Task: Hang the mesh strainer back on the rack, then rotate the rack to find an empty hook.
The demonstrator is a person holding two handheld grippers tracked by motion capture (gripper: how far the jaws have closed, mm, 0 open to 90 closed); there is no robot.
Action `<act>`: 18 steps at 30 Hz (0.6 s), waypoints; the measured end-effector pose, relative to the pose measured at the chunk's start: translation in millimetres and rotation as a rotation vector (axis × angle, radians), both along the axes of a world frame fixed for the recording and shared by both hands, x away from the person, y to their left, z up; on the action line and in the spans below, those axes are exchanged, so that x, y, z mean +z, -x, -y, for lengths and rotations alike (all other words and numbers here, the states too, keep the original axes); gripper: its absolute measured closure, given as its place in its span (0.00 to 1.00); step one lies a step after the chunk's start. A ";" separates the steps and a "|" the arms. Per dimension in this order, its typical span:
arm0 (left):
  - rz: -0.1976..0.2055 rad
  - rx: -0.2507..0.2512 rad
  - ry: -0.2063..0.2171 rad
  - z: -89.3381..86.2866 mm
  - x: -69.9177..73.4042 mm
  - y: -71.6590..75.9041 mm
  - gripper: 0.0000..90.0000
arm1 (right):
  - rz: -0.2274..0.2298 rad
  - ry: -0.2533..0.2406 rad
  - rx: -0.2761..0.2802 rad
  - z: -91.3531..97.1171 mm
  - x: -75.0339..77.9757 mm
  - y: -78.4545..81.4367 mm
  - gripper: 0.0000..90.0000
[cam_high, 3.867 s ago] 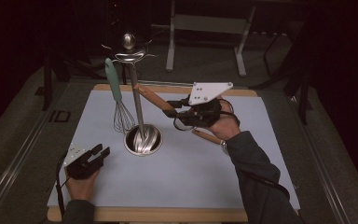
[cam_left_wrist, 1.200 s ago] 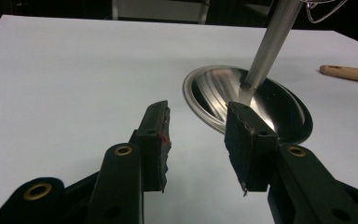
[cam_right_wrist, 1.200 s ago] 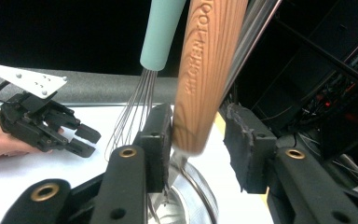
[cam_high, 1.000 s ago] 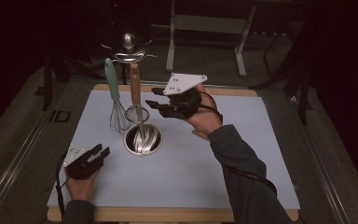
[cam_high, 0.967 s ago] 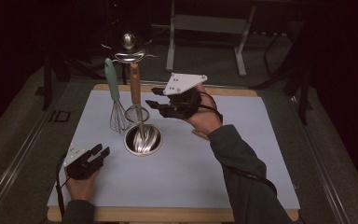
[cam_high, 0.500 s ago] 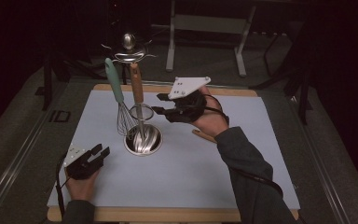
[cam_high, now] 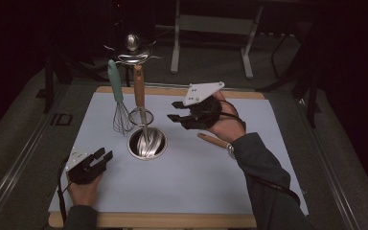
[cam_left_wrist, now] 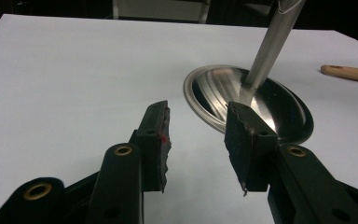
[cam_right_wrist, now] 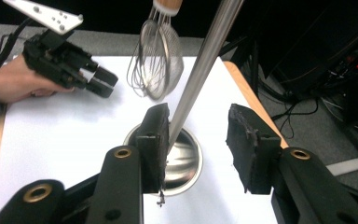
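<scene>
A steel utensil stand rises from its round base to hooks at the top. From the hooks hang a teal-handled whisk and a wooden-handled wire strainer. My right gripper hovers just right of the stand, open and holding nothing; the pole crosses in front of its jaws. My left gripper rests on the mat at the front left, open, pointing at the base. A wooden handle lies on the mat under my right hand.
The pale mat covers a wooden board on a dark table. Metal frame legs stand behind the table. Cables and dark equipment sit beyond the board's edge.
The wooden-handled strainer, earlier tilted in my right gripper, now hangs on the stand. My right gripper has let go and drawn back to the right and a little lower. The left hand has not moved.
</scene>
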State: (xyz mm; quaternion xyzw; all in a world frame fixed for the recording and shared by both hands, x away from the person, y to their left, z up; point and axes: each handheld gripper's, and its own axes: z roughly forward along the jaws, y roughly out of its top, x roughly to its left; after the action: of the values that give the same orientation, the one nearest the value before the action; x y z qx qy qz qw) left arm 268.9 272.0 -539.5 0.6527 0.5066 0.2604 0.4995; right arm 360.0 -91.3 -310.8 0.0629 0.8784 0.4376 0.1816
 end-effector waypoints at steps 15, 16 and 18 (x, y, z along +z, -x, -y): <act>0.013 -0.001 0.002 0.0 0.5 1.3 0.72 | -0.060 0.077 -0.053 18.6 -24.4 -3.7 0.64; 0.013 -0.001 0.001 0.2 0.6 1.6 0.73 | -0.066 0.082 -0.057 20.3 -26.6 -4.2 0.63; 0.022 -0.003 0.000 0.9 0.7 2.3 0.78 | -0.081 0.082 -0.067 23.6 -31.6 -4.9 0.64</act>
State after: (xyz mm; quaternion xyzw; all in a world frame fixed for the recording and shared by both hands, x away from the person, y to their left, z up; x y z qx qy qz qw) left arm 266.5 271.0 -538.8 0.6506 0.5001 0.2668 0.5053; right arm 364.8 -114.9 -342.4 0.1026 0.8997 0.3918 0.1628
